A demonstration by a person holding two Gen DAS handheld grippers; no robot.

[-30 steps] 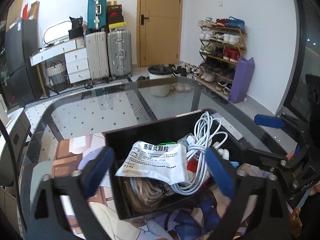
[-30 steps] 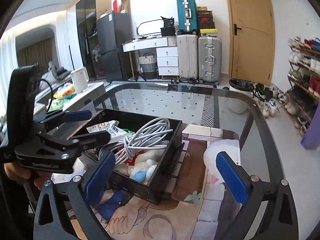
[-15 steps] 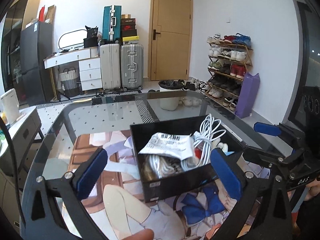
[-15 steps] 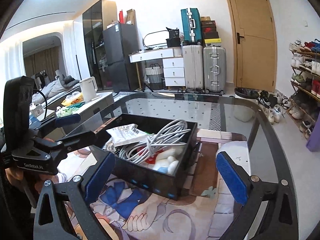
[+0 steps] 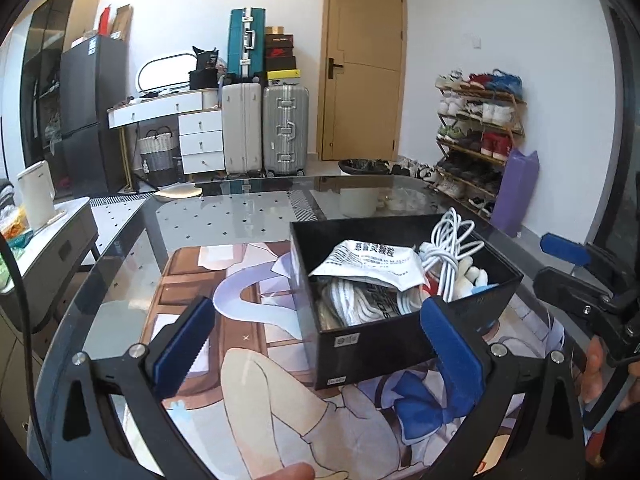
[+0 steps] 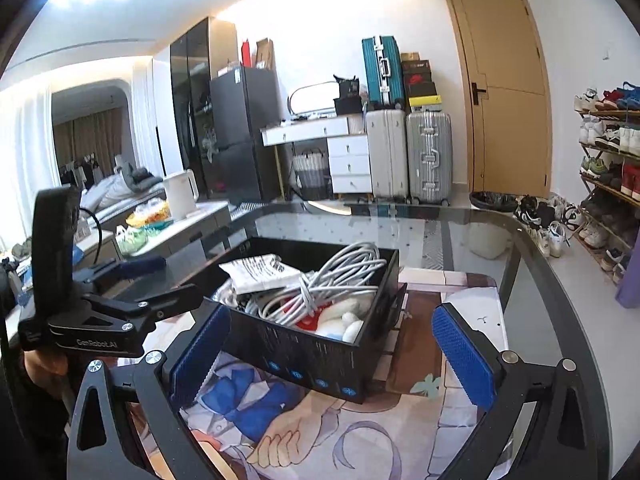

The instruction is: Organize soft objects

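Two grippers hover over a glass table (image 5: pixel 256 216) covered partly by an illustrated anime mat (image 5: pixel 248 344). From the left wrist view, the left gripper (image 5: pixel 316 344) is released, its blue pads spread wide and holding nothing. Between and beyond them sits a black box (image 5: pixel 384 340) on the mat, packed with a white printed plastic packet (image 5: pixel 372 264) on top, a bundle of coiled white cable (image 5: pixel 448 248) beside it toward the right, and a white plush toy (image 5: pixel 468 280) against the right wall. Farther right, the right gripper (image 6: pixel 334 354) is likewise spread open and empty, with the box's corner near its left pad (image 6: pixel 200 352).
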